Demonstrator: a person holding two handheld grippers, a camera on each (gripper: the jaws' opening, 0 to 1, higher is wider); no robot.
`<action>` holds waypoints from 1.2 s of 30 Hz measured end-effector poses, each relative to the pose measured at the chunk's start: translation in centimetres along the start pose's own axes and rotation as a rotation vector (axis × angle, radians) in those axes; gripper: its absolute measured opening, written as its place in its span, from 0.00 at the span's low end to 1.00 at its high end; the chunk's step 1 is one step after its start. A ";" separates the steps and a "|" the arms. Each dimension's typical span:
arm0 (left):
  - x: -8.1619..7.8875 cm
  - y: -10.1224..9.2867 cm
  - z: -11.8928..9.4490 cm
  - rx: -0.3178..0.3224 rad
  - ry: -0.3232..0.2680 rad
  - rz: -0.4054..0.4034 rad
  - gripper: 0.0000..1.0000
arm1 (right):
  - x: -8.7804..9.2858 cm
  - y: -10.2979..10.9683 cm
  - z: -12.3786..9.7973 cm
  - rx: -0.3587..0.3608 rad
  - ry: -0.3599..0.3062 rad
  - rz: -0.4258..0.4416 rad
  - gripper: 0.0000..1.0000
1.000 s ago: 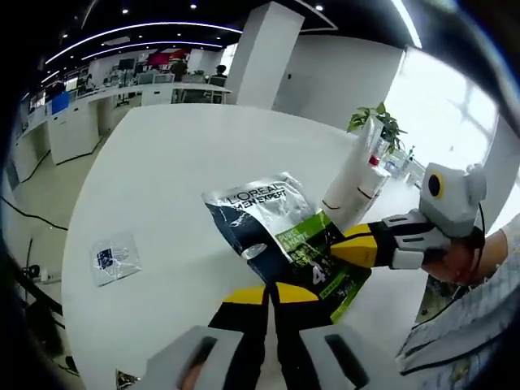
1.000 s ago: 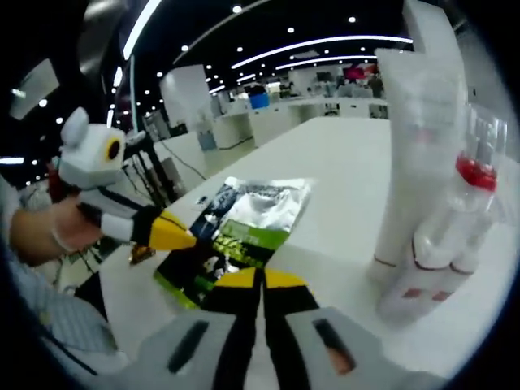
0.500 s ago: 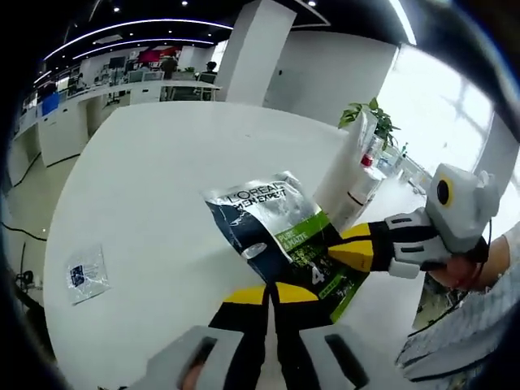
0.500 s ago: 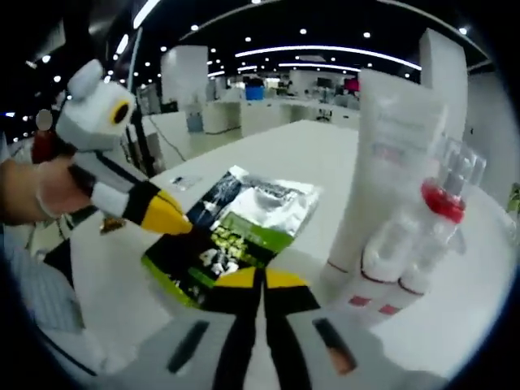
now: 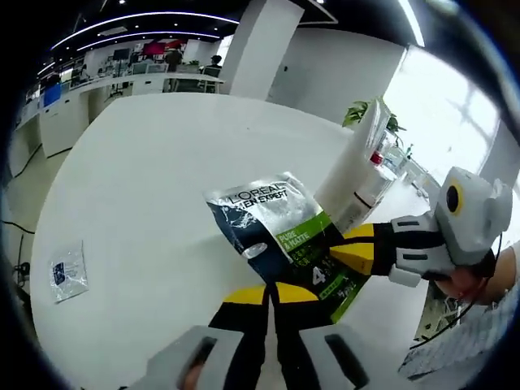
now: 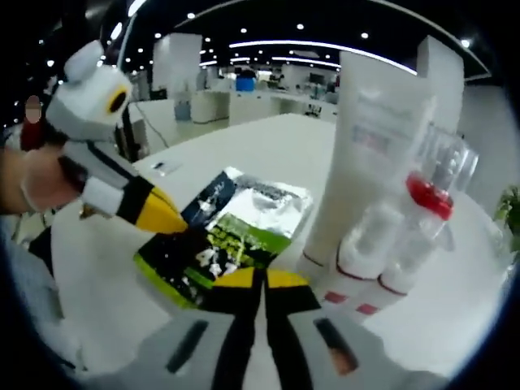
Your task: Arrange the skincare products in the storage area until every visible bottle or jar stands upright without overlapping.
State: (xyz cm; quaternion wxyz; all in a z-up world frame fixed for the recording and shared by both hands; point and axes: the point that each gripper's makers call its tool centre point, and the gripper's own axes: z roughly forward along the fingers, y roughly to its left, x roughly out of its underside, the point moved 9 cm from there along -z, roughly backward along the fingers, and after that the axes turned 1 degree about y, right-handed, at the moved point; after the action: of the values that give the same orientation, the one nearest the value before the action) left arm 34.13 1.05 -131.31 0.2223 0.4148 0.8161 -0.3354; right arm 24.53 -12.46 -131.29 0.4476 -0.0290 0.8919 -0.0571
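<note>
Worktop [image 5: 146, 179], white and round, carries one flat sachet [image 5: 280, 240], one tall white tube [image 6: 370, 154] standing upright, and two small bottles [image 6: 382, 252] beside it. Both claws grip the sachet: left claw [image 5: 272, 294] clenched on its near edge, right claw [image 6: 264, 280] on the opposite edge. One small packet [image 5: 67, 270] lies well apart.

- Foil sachet [image 5: 280, 236]: glossy, crinkled, silvery at its top.
- Desk [image 5: 154, 171]: smooth, matt white.
- Tube [image 6: 366, 162] at 1 o'clock of the sachet: matt white plastic.
- Small bottle [image 6: 422, 227]: clear plastic, glossy red cap.
</note>
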 end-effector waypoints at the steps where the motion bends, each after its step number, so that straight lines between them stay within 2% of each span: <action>1: 0.0 0.1 0.2 -0.004 0.000 -0.001 0.02 | 0.0 0.0 0.2 0.012 0.002 -0.021 0.03; 11: -0.1 0.5 0.8 -0.026 -0.007 -0.057 0.01 | 0.0 -0.3 0.3 0.026 0.003 -0.036 0.05; 14: 0.1 0.5 1.3 -0.039 -0.004 -0.108 0.01 | 0.0 -0.6 0.1 0.059 0.007 -0.051 0.04; 16: 0.2 0.6 1.3 -0.063 -0.009 -0.109 0.00 | -0.1 -0.8 -0.2 0.078 -0.007 -0.082 0.03; 20: 0.9 0.8 1.3 -0.093 -0.006 -0.140 0.00 | 0.1 -0.3 -0.8 0.036 -0.023 -0.057 0.03; 24: 1.4 0.6 1.4 -0.126 -0.013 -0.159 0.00 | 2.0 1.5 -1.2 -0.065 -0.004 -0.014 0.03; 28: 1.5 0.3 1.3 -0.155 -0.045 -0.170 0.00 | 3.2 2.4 -1.3 -0.112 0.030 -0.020 0.02; 31: 1.6 0.1 1.3 -0.178 -0.063 -0.174 0.00 | 3.5 2.6 -1.2 -0.119 0.049 -0.020 0.01; 34: 1.9 -0.3 1.5 -0.217 -0.092 -0.129 0.00 | 3.9 2.8 -0.8 -0.151 0.063 -0.030 0.01; 36: 2.1 -0.4 1.6 -0.224 -0.091 -0.105 0.00 | 3.9 2.3 -0.8 -0.145 0.057 -0.030 0.01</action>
State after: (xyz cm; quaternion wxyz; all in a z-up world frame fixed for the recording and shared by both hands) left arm 32.71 0.84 -133.58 0.2863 0.3282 0.8581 -0.2719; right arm 21.58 -10.50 -134.26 0.4181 -0.0730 0.9055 0.0005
